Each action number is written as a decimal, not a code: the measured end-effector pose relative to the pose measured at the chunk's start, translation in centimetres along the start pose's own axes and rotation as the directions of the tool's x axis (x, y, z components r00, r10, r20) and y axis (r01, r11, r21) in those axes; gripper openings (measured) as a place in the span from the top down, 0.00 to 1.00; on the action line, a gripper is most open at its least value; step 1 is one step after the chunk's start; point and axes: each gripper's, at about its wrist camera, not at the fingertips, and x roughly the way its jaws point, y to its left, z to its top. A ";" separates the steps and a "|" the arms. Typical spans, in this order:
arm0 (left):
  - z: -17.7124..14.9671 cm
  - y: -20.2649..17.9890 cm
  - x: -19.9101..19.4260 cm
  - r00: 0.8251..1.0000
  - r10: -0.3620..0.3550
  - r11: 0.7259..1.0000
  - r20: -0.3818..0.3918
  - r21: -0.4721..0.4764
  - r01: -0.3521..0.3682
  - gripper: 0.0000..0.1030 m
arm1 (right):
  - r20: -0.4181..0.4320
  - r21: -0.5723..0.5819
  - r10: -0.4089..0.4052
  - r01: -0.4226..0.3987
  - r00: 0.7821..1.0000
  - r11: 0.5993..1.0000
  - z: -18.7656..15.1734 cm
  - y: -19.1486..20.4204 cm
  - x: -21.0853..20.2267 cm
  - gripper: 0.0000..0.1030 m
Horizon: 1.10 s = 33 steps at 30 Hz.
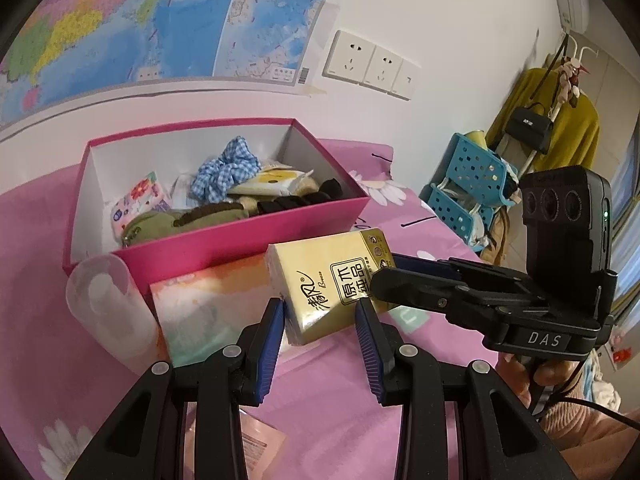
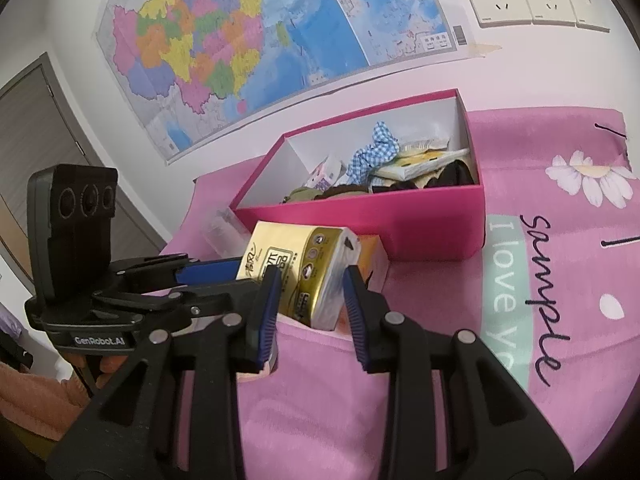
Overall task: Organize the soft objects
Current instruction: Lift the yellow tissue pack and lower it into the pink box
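A gold tissue pack (image 1: 328, 284) lies tilted on a pastel pack (image 1: 200, 312) in front of the pink box (image 1: 240, 248). The box holds a blue gingham scrunchie (image 1: 228, 170), a yellow wipes pack, a floral pouch and dark soft items. My left gripper (image 1: 320, 320) is open with the gold pack's near end between its blue pads. My right gripper (image 2: 310, 292) is open around the other end of the gold pack (image 2: 300, 264). The right gripper also shows in the left wrist view (image 1: 384, 276), beside the pack.
A translucent plastic cup (image 1: 104, 300) lies left of the pastel pack. The pink box (image 2: 360, 220) stands on a pink bedsheet (image 2: 540, 240) against a wall with a map and sockets. A blue plastic rack (image 1: 468, 184) and a coat stand are at the right.
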 end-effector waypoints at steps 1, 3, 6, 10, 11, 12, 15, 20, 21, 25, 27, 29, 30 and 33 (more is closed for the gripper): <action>0.1 0.0 0.0 1.000 0.001 1.000 0.000 0.000 -0.001 0.65 | 0.003 -0.001 -0.001 0.001 1.000 1.000 0.1 0.0 0.0 0.66; 0.4 0.1 0.1 1.000 0.004 1.000 0.003 0.001 -0.004 0.65 | 0.007 -0.003 -0.003 0.003 1.000 1.000 0.4 -0.1 0.1 0.66; 0.7 0.2 0.1 1.000 0.009 1.000 0.009 0.001 -0.009 0.65 | 0.011 -0.004 -0.004 0.004 1.000 1.000 0.7 -0.1 0.2 0.66; 1.0 0.3 0.2 1.000 0.020 1.000 0.012 0.000 -0.020 0.65 | 0.014 -0.006 -0.005 0.005 1.000 1.000 1.0 -0.1 0.3 0.66; 1.1 0.3 0.2 1.000 0.022 1.000 0.012 -0.001 -0.022 0.65 | 0.016 -0.006 -0.005 0.005 1.000 1.000 1.1 -0.1 0.4 0.66; 1.2 0.3 0.2 1.000 0.025 1.000 0.014 0.001 -0.025 0.65 | 0.018 -0.006 -0.004 0.004 1.000 1.000 1.2 -0.1 0.4 0.66; 1.5 0.4 0.3 0.999 0.029 1.000 0.018 0.004 -0.029 0.65 | 0.023 -0.007 -0.003 0.003 1.000 1.000 1.6 -0.1 0.5 0.66; 2.0 0.6 0.3 0.999 0.039 0.999 0.025 0.005 -0.039 0.65 | 0.028 -0.009 -0.001 0.001 1.000 1.000 2.1 -0.1 0.6 0.66; 2.1 0.6 0.3 0.999 0.042 0.999 0.025 0.006 -0.042 0.65 | 0.029 -0.009 -0.001 0.002 1.000 1.000 2.1 -0.1 0.6 0.66; 2.4 0.5 0.4 0.998 0.052 0.999 0.028 0.009 -0.053 0.65 | 0.033 -0.004 -0.001 0.001 0.999 1.000 2.5 -0.2 0.7 0.66; 2.6 0.6 0.4 0.998 0.057 0.998 0.030 0.009 -0.057 0.65 | 0.037 0.002 0.003 -0.003 0.999 1.000 2.8 -0.3 0.8 0.66; 2.8 0.6 0.5 0.998 0.059 0.998 0.032 0.011 -0.059 0.65 | 0.039 0.008 0.005 -0.005 0.999 1.000 3.0 -0.4 0.8 0.66; 2.9 0.6 0.6 0.998 0.061 0.998 0.032 0.011 -0.061 0.65 | 0.040 0.009 0.005 -0.005 0.999 1.000 3.0 -0.5 0.9 0.66; 3.0 0.5 0.6 0.997 0.066 0.998 0.035 0.016 -0.066 0.65 | 0.042 0.010 0.003 -0.004 0.999 1.000 3.2 -0.5 0.9 0.66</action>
